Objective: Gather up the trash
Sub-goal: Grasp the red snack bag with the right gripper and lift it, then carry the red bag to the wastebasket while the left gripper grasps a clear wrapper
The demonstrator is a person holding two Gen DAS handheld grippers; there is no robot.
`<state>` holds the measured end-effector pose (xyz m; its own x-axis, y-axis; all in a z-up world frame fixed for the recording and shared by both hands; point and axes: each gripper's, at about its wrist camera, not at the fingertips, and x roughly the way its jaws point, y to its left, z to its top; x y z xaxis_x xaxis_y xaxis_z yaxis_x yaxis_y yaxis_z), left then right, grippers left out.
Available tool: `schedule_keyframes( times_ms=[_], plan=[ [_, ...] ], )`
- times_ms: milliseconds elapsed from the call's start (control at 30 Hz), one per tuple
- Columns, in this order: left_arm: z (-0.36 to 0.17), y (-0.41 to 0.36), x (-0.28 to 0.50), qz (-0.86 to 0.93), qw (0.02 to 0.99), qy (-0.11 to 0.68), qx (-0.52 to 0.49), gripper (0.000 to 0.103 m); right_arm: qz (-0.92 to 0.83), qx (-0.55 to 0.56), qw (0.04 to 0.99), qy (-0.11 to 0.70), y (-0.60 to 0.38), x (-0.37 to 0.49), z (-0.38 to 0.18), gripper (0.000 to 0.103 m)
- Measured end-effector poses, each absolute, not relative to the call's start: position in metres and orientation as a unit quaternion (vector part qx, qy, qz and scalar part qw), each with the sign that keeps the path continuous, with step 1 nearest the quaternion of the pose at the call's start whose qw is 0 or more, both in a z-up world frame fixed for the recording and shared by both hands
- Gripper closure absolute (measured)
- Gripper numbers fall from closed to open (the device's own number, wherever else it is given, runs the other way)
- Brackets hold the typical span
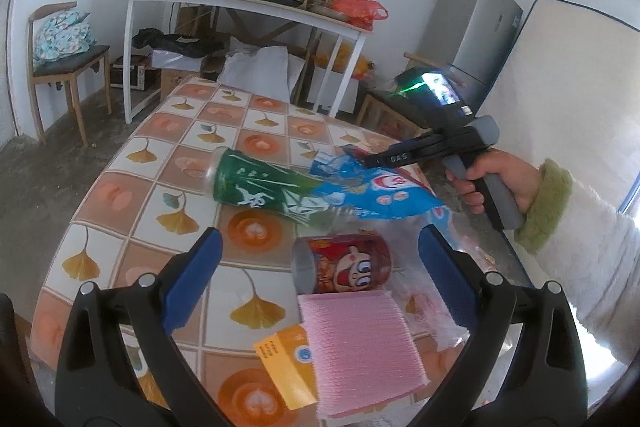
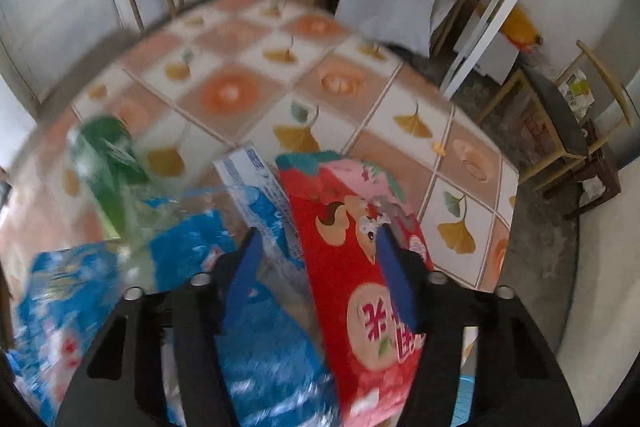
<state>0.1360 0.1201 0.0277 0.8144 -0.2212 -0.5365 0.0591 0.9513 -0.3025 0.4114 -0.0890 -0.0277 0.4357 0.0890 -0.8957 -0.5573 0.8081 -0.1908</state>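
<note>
The surface (image 1: 132,163), covered in a tiled cloth with ginkgo-leaf print, is bare across its far and left portions; the litter is gathered at its near right part. Its right edge runs just beside the person's sleeve (image 1: 592,247), and open floor lies beyond the left edge toward a chair (image 1: 60,67). The left hand-held gripper (image 1: 320,275) has its jaws spread wide and holds nothing; between them, seen from the left wrist, lie a red cartoon can (image 1: 344,263) on its side and, nearer, a pink corrugated pad (image 1: 360,347) overlapping a yellow box (image 1: 284,367). Farther off, a green bottle (image 1: 256,183) lies on its side, touching a blue wrapper (image 1: 372,191). The right hand-held gripper (image 2: 320,267) points down steeply at the blue wrapper, jaws partly drawn in, with a red packet (image 2: 352,259) and a small white-and-blue carton (image 2: 256,175) between them; blur leaves it unclear whether the pads press on anything.
</note>
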Motion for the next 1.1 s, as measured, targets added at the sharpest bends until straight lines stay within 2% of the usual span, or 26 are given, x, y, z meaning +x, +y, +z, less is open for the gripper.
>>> schedule_keyframes(
  times_ms=[133, 267, 433, 667, 900, 1100],
  plan=[
    [0.025, 0.128, 0.139, -0.075, 0.941, 0.297, -0.145, 0.009, 0.179, -0.239, 0.806, 0.511, -0.09, 0.426, -0.036, 0.078],
    [0.025, 0.128, 0.141, -0.08, 0.941, 0.297, -0.143, 0.009, 0.171, -0.229, 0.817, 0.5, -0.097, 0.425, -0.026, 0.094],
    [0.03, 0.124, 0.142, -0.092, 0.941, 0.293, -0.143, 0.009, 0.164, -0.19, 0.845, 0.472, -0.125, 0.423, 0.003, 0.098],
    [0.04, 0.111, 0.14, -0.109, 0.942, 0.287, -0.133, 0.009, 0.14, -0.068, 0.89, 0.428, -0.209, 0.414, 0.054, 0.1],
    [0.057, 0.093, 0.156, -0.166, 0.931, 0.297, -0.132, 0.009, 0.14, 0.023, 0.923, 0.357, -0.281, 0.35, 0.095, 0.101],
    [0.078, 0.062, 0.179, -0.203, 0.927, 0.303, -0.086, 0.009, 0.128, 0.081, 0.938, 0.311, -0.332, 0.285, 0.11, 0.101]
  ],
)
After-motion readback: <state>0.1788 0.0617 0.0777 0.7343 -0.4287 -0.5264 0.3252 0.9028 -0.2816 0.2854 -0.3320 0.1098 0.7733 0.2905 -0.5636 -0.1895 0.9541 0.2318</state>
